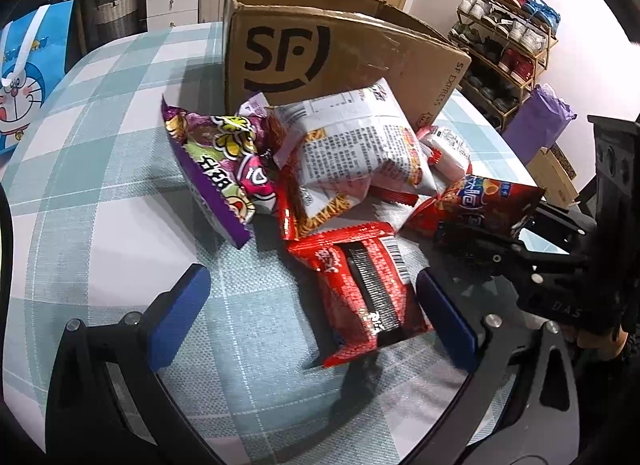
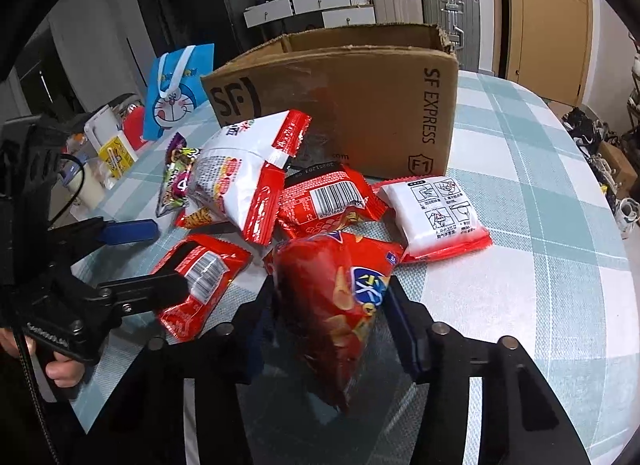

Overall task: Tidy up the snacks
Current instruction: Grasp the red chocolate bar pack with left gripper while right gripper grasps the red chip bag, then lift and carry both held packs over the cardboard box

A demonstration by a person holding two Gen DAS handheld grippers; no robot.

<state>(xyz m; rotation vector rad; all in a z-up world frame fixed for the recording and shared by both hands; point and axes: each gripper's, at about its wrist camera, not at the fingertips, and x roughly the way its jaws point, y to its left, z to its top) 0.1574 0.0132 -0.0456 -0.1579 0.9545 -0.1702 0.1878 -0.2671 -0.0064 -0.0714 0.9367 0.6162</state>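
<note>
A pile of snack packets lies on the checked tablecloth in front of an open SF cardboard box [image 1: 336, 53] [image 2: 360, 105]. My left gripper [image 1: 312, 305] is open, its blue pads either side of a red and black packet [image 1: 364, 289] that also shows in the right wrist view [image 2: 196, 281]. My right gripper [image 2: 332, 313] is shut on a red chip bag [image 2: 336, 305], which also shows in the left wrist view [image 1: 480, 205]. A purple packet [image 1: 216, 169], a large white packet [image 1: 352, 145] [image 2: 244, 177], a small white packet [image 2: 436, 213] and a red barcode packet [image 2: 328, 201] lie around.
A blue Doraemon bag [image 1: 28, 65] [image 2: 176, 93] stands at the table's far left. A mug and small items [image 2: 100, 161] sit near it. A shoe rack [image 1: 508, 45] and a purple bag [image 1: 540, 121] stand beyond the table's right edge.
</note>
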